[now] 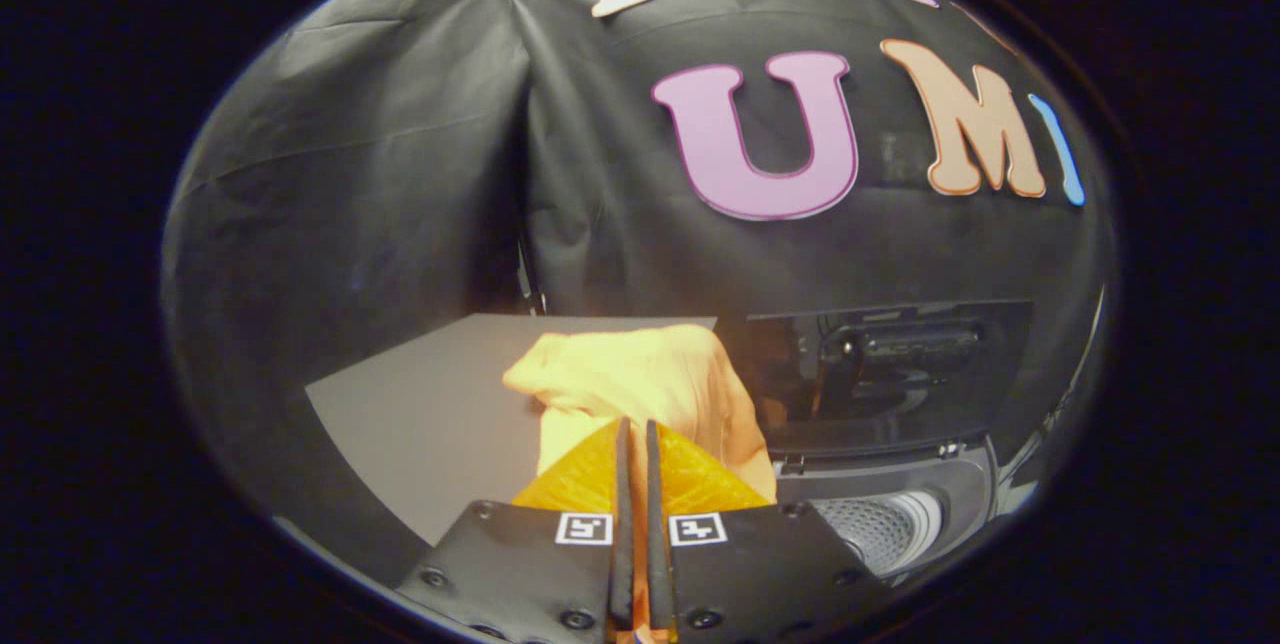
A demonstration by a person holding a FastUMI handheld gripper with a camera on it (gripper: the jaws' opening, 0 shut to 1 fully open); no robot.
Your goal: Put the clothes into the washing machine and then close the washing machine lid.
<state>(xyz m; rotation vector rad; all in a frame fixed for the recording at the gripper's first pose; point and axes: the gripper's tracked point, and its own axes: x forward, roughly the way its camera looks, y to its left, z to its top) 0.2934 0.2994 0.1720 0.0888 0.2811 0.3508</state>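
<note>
The gripper (636, 439) is clenched, its two fingers nearly touching, nipping a fold of soft orange cloth (640, 379) between them. The cloth bunches up just ahead of the fingertips at 12 o'clock, a crumpled, rounded lump with its long axis running across from 10 toward 4 o'clock, where it droops. It hangs over the edge of a flat, matte grey worktop (420, 414) that spreads toward 10 o'clock. At 3 o'clock of the fingers sits the washer (900, 484), dark and glossy, its perforated metal drum (880, 524) showing. Beyond that the flat dark lid (890, 374) stands raised and upright.
</note>
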